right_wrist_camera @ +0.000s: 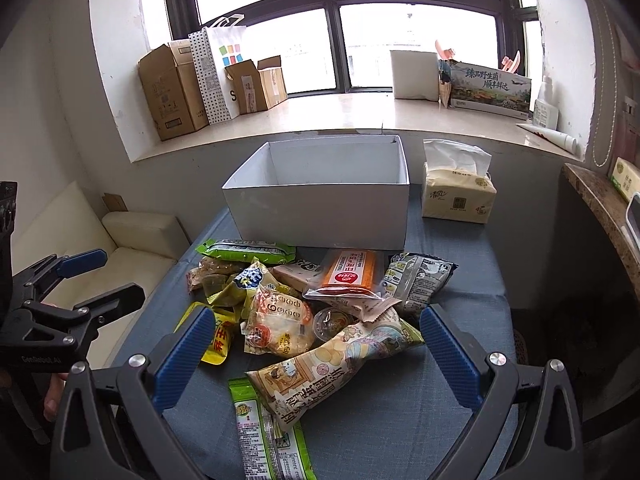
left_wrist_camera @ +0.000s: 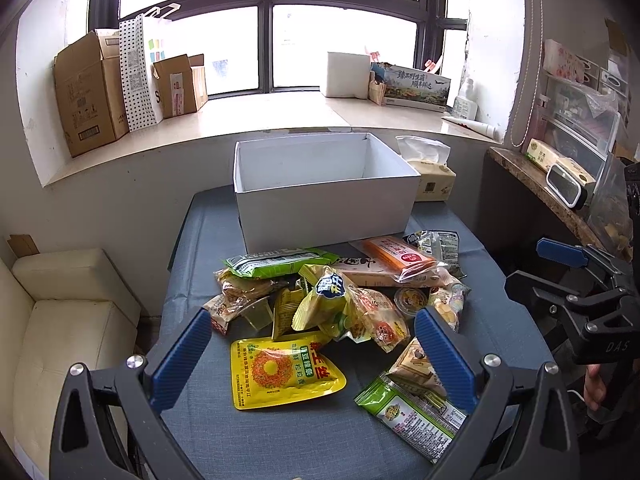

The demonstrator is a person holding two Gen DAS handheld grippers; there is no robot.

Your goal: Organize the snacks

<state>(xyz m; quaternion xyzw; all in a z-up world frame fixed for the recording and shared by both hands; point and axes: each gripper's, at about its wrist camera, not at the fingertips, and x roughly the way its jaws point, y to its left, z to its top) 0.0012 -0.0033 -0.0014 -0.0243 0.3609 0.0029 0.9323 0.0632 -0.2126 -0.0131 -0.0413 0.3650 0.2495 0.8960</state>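
Note:
A heap of snack packets [left_wrist_camera: 340, 300] [right_wrist_camera: 312, 300] lies on a blue-grey tablecloth [left_wrist_camera: 280, 440] [right_wrist_camera: 420, 420], in front of an empty white box [left_wrist_camera: 324, 196] [right_wrist_camera: 320, 208]. My left gripper [left_wrist_camera: 316, 344] hovers open above a yellow flat pouch [left_wrist_camera: 280, 372], holding nothing. My right gripper [right_wrist_camera: 316, 344] is open too, above a long beige chips bag [right_wrist_camera: 324, 368] and a green packet [right_wrist_camera: 268, 432]. An orange packet [left_wrist_camera: 396, 256] [right_wrist_camera: 352, 272] rests near the box. Each gripper shows at the side of the other's view: the right gripper [left_wrist_camera: 576, 276], the left gripper [right_wrist_camera: 80, 280].
A tissue pack [left_wrist_camera: 432, 176] [right_wrist_camera: 456, 192] stands right of the box. Cardboard boxes [left_wrist_camera: 92, 92] [right_wrist_camera: 176, 88] and bags crowd the windowsill behind. A cream sofa [left_wrist_camera: 60, 320] [right_wrist_camera: 132, 232] is left of the table, a stone-topped counter [left_wrist_camera: 540, 188] [right_wrist_camera: 600, 200] to the right.

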